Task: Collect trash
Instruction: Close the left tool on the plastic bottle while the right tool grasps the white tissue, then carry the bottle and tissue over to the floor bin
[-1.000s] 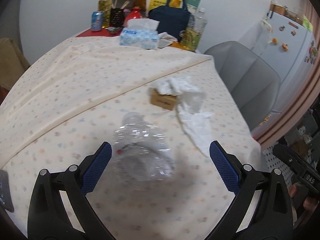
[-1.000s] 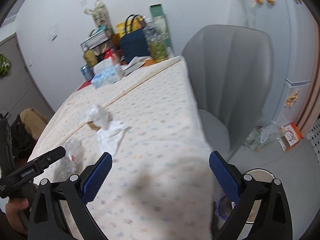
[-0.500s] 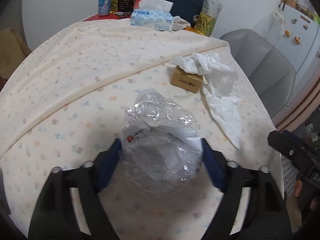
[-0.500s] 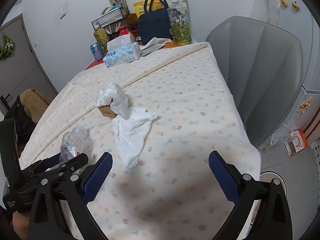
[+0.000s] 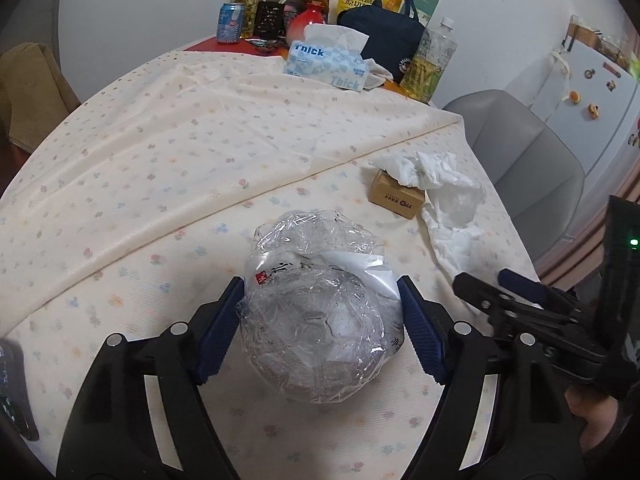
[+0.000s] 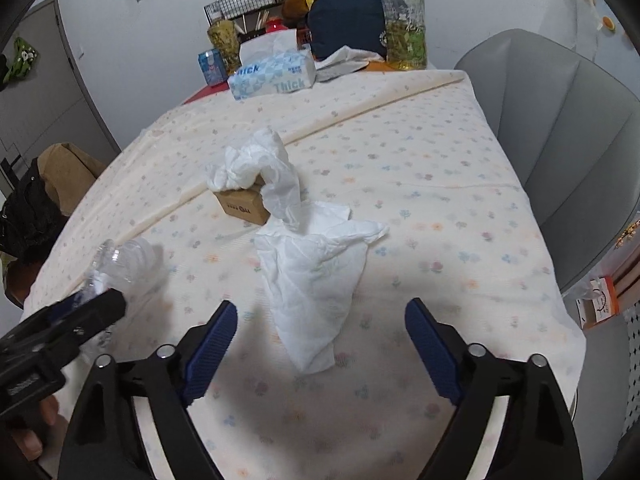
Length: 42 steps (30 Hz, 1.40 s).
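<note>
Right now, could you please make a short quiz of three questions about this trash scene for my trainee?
1. True or false: the left claw has its pads against both sides of the crushed plastic bottle.
2. Multiple choice: what lies between the open fingers of the right claw? A) a drink can B) a white tissue C) a spoon
3. Fill the gap: the other crumpled tissue rests on top of a small brown ____.

Key: 1 true; 2 B; 3 box.
</note>
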Each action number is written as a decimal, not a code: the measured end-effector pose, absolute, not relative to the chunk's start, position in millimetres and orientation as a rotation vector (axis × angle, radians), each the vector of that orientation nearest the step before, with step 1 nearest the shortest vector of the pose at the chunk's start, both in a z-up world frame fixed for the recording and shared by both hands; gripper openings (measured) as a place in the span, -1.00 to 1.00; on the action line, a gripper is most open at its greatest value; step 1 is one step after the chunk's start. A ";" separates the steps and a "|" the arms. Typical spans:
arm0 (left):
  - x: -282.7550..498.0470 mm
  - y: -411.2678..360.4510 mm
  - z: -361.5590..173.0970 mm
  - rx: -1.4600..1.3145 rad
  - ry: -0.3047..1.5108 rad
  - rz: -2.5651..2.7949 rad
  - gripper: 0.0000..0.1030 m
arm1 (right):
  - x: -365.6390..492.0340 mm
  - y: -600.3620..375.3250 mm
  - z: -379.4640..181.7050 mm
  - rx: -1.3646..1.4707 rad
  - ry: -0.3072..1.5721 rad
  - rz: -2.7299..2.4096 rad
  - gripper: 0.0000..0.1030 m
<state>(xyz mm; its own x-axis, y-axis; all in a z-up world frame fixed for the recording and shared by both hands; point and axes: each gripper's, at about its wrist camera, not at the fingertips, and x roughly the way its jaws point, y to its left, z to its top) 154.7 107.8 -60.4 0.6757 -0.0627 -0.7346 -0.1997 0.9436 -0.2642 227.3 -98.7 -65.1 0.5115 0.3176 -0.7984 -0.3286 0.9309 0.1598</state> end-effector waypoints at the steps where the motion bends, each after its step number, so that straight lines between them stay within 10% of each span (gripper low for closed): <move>1: 154.6 107.7 -60.3 -0.339 0.829 0.078 0.47 | 227.4 -98.3 -65.7 -0.025 0.944 0.377 0.35; 3: 153.2 107.0 -59.6 -0.342 0.826 0.076 0.47 | 227.3 -98.2 -64.7 -0.048 0.937 0.372 -0.44; 6: 152.1 103.4 -55.6 -0.338 0.816 0.068 0.47 | 228.2 -106.9 -62.2 0.005 0.963 0.413 -0.89; 42: 165.2 -27.3 2.4 -0.231 0.728 -0.160 0.47 | 164.8 -253.9 10.7 0.196 0.778 0.342 -0.92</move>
<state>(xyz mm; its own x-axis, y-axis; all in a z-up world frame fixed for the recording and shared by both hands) 165.2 -27.3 2.4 0.7362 -0.2239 -0.6387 0.0643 0.9626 -0.2633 164.8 -253.9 10.7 0.6615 0.3717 -0.6514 -0.2284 0.9271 0.2970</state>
